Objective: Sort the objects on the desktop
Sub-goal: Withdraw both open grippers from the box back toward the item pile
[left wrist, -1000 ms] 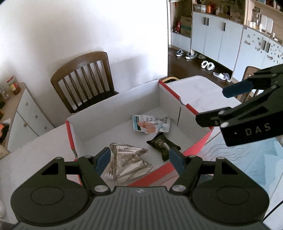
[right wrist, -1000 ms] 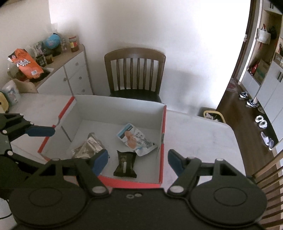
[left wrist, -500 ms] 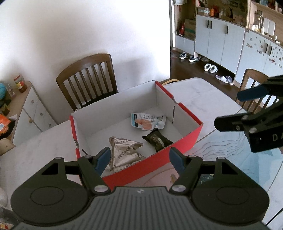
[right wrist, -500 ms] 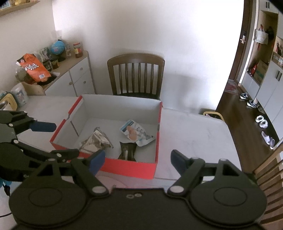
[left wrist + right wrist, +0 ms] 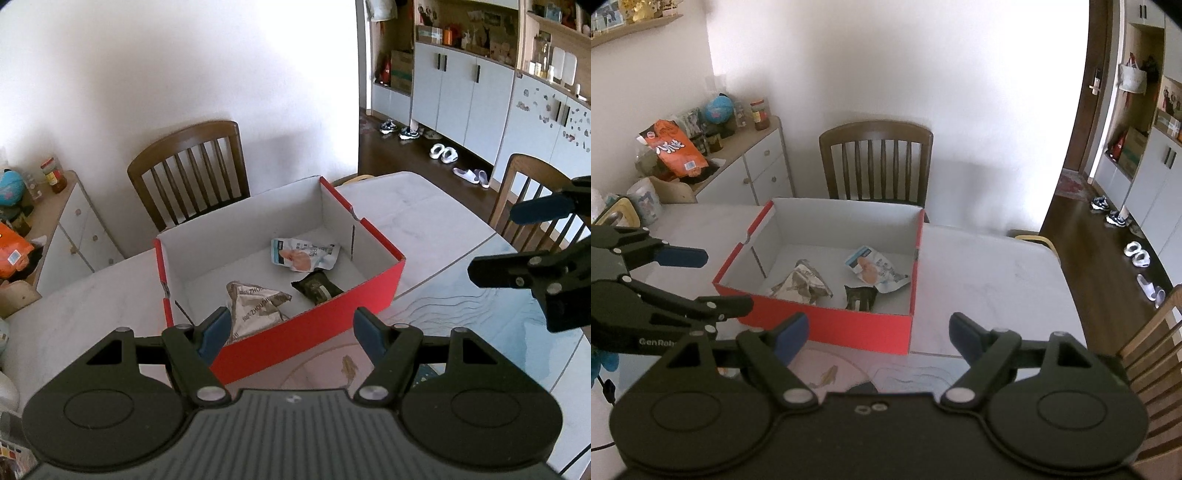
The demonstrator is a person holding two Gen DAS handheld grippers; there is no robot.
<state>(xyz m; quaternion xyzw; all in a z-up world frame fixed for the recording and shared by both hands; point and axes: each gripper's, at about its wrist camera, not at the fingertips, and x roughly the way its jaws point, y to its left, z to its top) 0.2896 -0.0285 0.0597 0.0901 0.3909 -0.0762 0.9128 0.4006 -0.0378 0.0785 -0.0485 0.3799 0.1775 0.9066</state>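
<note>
A red box (image 5: 369, 291) with a white inside stands on the white table (image 5: 424, 221). In it lie a crumpled silver packet (image 5: 255, 306), a white pouch (image 5: 304, 253) and a dark green packet (image 5: 319, 290). My left gripper (image 5: 291, 334) hovers in front of the box's near wall, open and empty. My right gripper (image 5: 877, 334) is also open with nothing between its fingers, back from the box (image 5: 849, 328). The right wrist view shows the silver packet (image 5: 801, 284), white pouch (image 5: 873, 269) and dark packet (image 5: 860, 295), with the left gripper (image 5: 701, 280) at the left.
A printed mat (image 5: 461, 314) covers the near part of the table. One wooden chair (image 5: 875, 158) stands behind the box and another (image 5: 532, 192) at the right end. A white cabinet (image 5: 757, 166) with an orange snack bag (image 5: 674, 147) is at the left.
Both grippers have drawn back and up from the box, which now looks smaller and farther off. The right gripper's fingers stand a little wider. The items in the box have not moved.
</note>
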